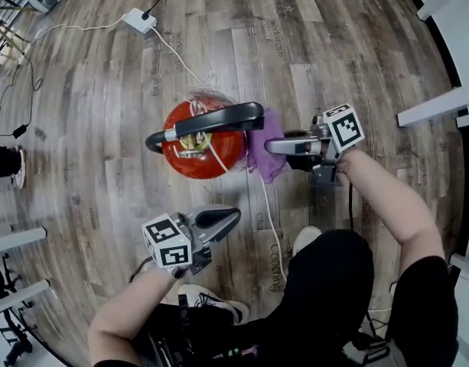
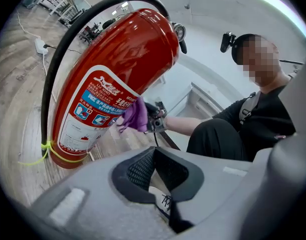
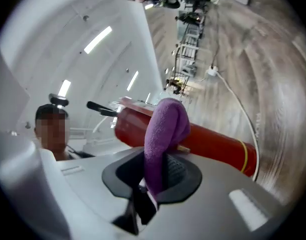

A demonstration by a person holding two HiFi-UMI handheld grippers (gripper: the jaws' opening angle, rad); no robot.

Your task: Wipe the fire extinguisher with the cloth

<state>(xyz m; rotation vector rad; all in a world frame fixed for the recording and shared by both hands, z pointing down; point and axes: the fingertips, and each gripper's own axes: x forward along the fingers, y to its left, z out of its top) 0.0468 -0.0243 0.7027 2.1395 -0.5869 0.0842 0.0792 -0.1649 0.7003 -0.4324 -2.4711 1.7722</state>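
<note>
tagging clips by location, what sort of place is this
Likely an indoor lab or workshop space rather than a home: a wood-look plank floor, a white power strip with cables trailing across it, and metal racks standing along the edge.

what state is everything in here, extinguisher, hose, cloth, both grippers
fire extinguisher, standing upright
hose, looped over the top, tied near the base with a yellow tie
cloth, bunched, pressed against the extinguisher's side
right gripper, shut on the cloth
left gripper, shut, empty, held away from the extinguisher
</note>
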